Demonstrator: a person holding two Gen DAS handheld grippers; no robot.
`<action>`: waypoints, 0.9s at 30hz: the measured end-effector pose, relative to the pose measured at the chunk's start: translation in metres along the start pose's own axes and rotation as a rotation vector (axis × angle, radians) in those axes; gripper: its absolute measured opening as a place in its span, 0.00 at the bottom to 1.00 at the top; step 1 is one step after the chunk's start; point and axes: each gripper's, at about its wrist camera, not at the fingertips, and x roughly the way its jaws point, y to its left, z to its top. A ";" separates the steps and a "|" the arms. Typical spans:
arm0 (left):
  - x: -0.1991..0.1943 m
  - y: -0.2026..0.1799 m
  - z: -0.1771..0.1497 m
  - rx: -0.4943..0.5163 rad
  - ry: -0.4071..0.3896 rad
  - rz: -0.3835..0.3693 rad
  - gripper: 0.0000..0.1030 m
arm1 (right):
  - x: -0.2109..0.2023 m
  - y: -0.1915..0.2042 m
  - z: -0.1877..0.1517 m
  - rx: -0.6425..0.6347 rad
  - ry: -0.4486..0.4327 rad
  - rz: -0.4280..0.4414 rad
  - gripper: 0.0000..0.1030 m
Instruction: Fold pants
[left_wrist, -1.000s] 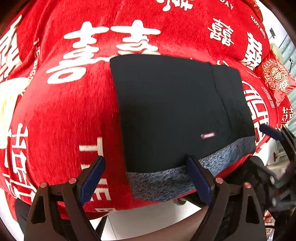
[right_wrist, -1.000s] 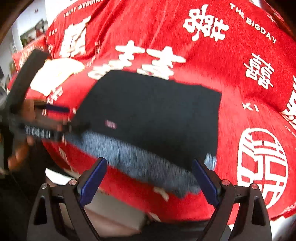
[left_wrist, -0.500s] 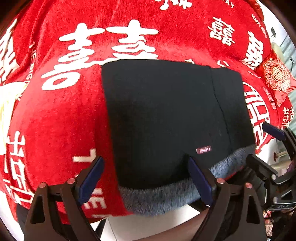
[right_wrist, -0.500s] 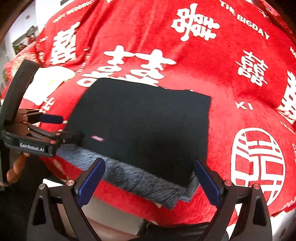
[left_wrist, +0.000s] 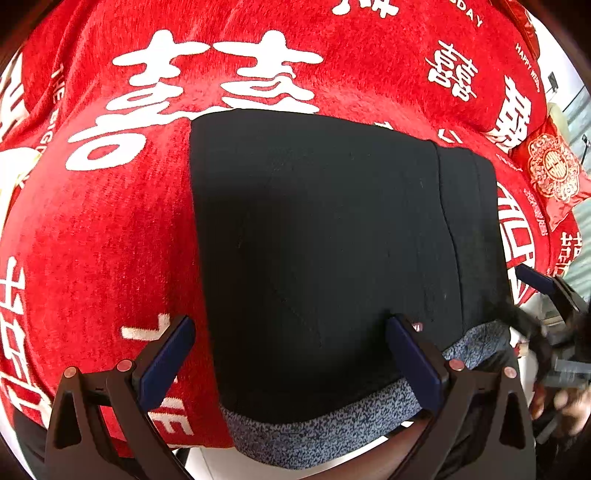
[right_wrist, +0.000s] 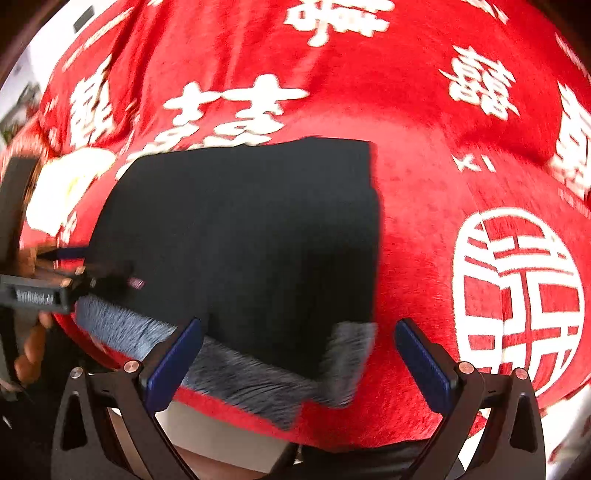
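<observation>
left gripper (left_wrist: 290, 352) opened wider, pants (left_wrist: 332, 258) closer

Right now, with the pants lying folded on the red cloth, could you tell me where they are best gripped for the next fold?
Probably the near corners of the pants, where the grey lining shows at the table's edge. Come from that near side: the left gripper and right gripper already straddle those corners with open jaws, and the layered edge there lies exposed, easy to pinch.
</observation>
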 end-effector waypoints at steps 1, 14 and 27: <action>0.001 0.001 0.002 -0.006 -0.001 -0.010 1.00 | 0.003 -0.010 0.003 0.029 0.001 0.013 1.00; 0.015 -0.001 0.016 -0.021 0.000 -0.051 1.00 | 0.058 -0.023 0.027 0.164 0.071 0.273 1.00; 0.026 0.012 0.016 -0.040 -0.016 -0.154 1.00 | 0.063 -0.028 0.027 0.148 0.050 0.275 1.00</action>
